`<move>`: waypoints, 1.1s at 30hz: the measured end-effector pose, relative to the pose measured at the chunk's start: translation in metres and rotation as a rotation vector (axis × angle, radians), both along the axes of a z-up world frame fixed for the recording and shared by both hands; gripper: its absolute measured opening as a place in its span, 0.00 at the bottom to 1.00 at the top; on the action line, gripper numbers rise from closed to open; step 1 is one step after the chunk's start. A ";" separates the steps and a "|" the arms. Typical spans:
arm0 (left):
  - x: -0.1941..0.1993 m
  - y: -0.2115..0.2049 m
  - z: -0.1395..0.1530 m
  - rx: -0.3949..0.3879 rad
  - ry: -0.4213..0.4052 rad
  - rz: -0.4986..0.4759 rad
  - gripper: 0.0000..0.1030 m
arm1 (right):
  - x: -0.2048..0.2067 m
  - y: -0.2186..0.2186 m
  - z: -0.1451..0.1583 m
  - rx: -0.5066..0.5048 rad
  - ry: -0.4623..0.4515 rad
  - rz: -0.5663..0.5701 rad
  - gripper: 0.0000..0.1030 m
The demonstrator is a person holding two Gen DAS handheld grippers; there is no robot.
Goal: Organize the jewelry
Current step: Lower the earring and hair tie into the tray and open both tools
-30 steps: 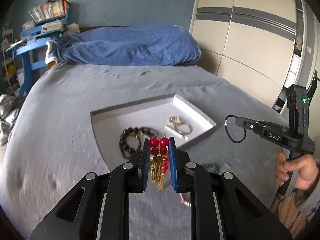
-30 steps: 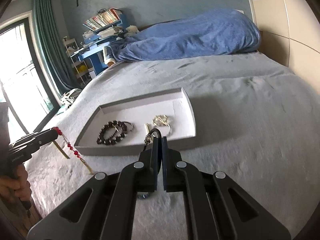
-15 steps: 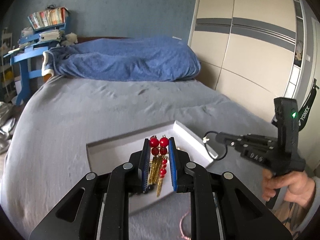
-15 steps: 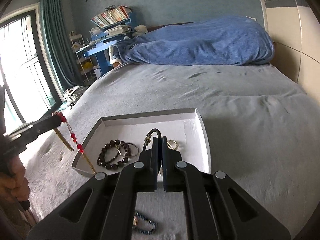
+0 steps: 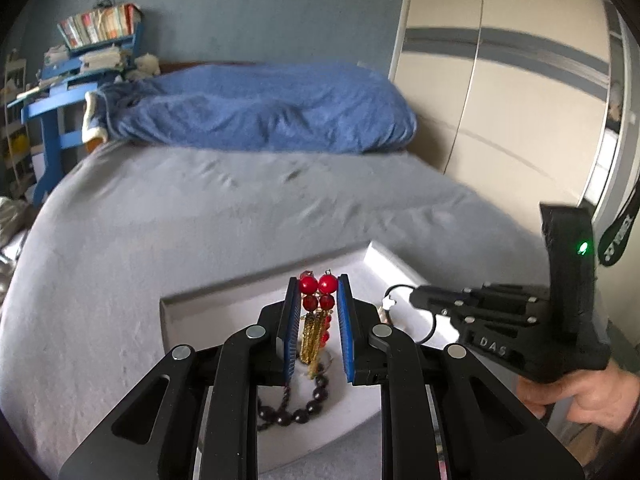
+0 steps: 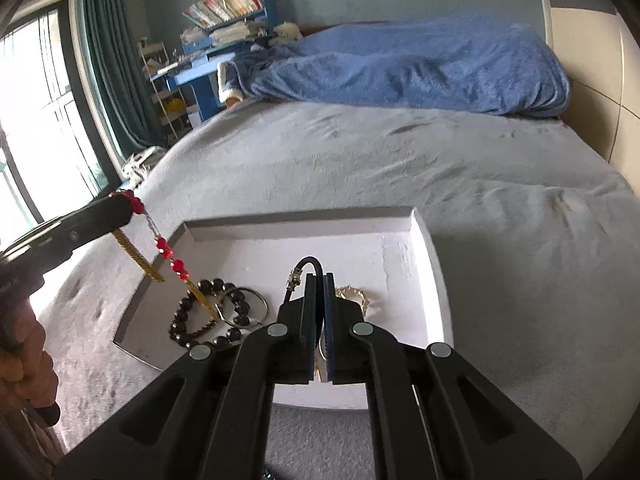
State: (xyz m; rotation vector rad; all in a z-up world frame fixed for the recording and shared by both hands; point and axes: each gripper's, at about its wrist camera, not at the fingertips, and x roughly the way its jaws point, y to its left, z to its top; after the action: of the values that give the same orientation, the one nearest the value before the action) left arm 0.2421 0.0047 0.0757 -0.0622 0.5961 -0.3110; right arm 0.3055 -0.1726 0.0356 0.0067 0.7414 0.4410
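My left gripper (image 5: 319, 280) is shut on a pair of red-bead earrings with gold tassels (image 5: 314, 330), which dangle over the white tray (image 5: 224, 300) on the grey bed. From the right wrist view that left gripper (image 6: 124, 206) hangs the earrings (image 6: 168, 252) over the tray's left rim (image 6: 160, 280). My right gripper (image 6: 323, 278) is shut on a black cord with a metal clasp (image 6: 304, 266) above the tray's middle. In the left wrist view the right gripper (image 5: 414, 300) holds the cord loop (image 5: 400, 292). A dark bead bracelet (image 6: 188, 320), a silver ring (image 6: 244, 308) and a gold piece (image 6: 356, 296) lie in the tray.
A heaped blue blanket (image 6: 420, 68) lies at the bed's far end. A blue desk with books (image 6: 224, 24) and a curtained window (image 6: 48, 100) stand to the left. A wardrobe (image 5: 500, 100) lines the right side. The grey bedspread (image 5: 220, 208) surrounds the tray.
Both grippers have moved forward over the tray with their loads still held. The tray now sits under the fingers, and the two grippers have come closer together.
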 end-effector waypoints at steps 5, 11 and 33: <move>0.011 -0.005 -0.032 0.051 0.081 0.004 0.18 | 0.009 0.009 -0.021 -0.043 0.059 0.013 0.03; 0.014 -0.010 -0.047 0.093 0.124 -0.011 0.18 | 0.012 0.011 -0.035 -0.075 0.096 0.016 0.03; -0.005 0.012 -0.025 0.013 0.093 0.028 0.74 | -0.007 -0.021 -0.018 -0.002 0.079 -0.053 0.34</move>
State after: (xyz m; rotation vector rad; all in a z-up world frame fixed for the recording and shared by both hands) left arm 0.2374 0.0170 0.0508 -0.0723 0.6893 -0.2784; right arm 0.2987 -0.1934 0.0172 0.0424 0.8173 0.3908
